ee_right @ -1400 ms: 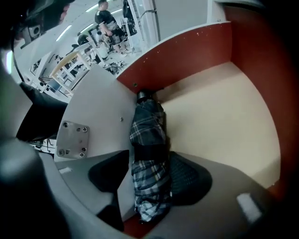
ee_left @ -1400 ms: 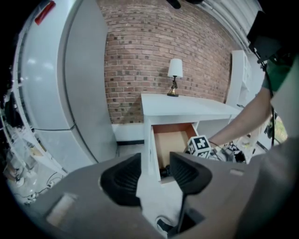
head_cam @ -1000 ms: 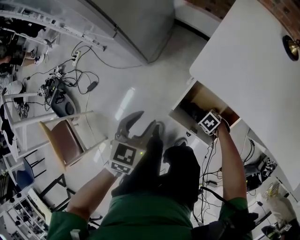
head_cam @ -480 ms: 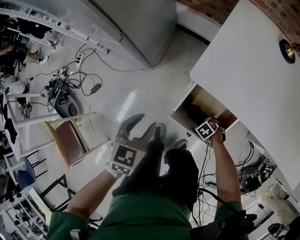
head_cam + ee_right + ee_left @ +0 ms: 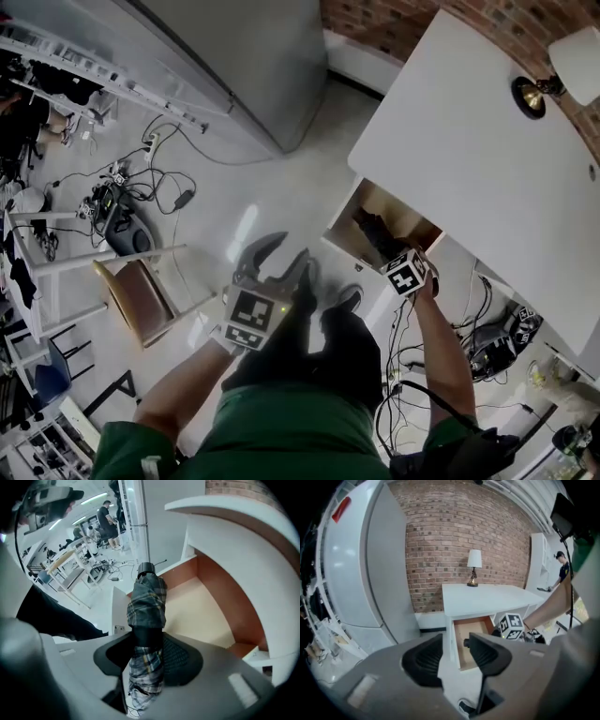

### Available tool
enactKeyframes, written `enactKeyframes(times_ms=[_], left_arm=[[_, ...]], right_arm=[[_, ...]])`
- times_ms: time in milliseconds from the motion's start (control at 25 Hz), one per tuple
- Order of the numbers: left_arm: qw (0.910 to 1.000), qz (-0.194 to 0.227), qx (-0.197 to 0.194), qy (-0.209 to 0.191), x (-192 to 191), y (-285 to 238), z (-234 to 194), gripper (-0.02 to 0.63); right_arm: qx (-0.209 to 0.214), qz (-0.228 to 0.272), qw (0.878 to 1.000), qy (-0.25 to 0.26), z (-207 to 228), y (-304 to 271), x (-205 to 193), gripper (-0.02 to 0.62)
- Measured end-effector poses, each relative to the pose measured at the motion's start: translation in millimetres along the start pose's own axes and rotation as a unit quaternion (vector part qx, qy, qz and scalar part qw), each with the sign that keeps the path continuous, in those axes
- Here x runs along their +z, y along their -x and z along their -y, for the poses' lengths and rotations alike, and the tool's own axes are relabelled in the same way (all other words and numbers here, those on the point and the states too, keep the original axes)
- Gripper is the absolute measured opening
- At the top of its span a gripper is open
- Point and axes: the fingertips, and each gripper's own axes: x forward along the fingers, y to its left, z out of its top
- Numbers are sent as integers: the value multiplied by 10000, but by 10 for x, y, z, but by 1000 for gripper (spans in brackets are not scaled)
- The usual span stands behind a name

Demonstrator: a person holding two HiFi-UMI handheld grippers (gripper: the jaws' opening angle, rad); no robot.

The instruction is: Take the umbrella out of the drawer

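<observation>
Plaid fabric umbrella [image 5: 146, 606], rolled cylindrical, clamped between ribbed dark jaws.

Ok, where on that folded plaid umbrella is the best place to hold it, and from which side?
Probably across its black-strapped middle, from above. The umbrella is a slim folded roll, bundled tightest at the strap. The right tool has just closed its jaws there, over the open drawer.
</observation>
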Motion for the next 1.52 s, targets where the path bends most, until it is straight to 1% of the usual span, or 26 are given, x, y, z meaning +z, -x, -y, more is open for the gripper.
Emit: enactKeyframes(times_ms=[240,400,520,640,760,920,1080,1320,1400,1520], left_arm=[[9996,173,-175,-157,476,273,134,176],[9990,313,-237,-200,727,404,167,176],[9985,429,-257,-227,884,534,178,176],[9976,584,-259,-264,1069,645,171,176],[9962,758,-289,-324,1236,758,174,176],[9940,965,-343,-384,1438,924,181,176],[9906,1214,-390,-504,1692,1007,151,176],[9846,1579,-447,-610,2038,1096,94,176],[9815,1743,-476,-631,2219,1096,86,176],[9792,1852,-506,-655,2361,1129,82,176]], right_arm=[[-87,546,9975,-446,-233,824,169,169],[-280,925,9924,-766,-287,1346,270,169],[-456,1250,9855,-1054,-316,1718,336,169],[-635,1563,9755,-1409,-296,2137,422,169],[-891,1934,9625,-1680,-258,2534,504,169],[-1143,2424,9409,-2071,-263,3075,601,169],[-1536,2875,9194,-2202,-196,3578,736,169],[-2011,3312,8914,-2350,-114,4180,835,169],[-2183,3448,8804,-2417,-7,4374,839,169],[-2308,3644,8606,-2709,77,4584,771,169]])
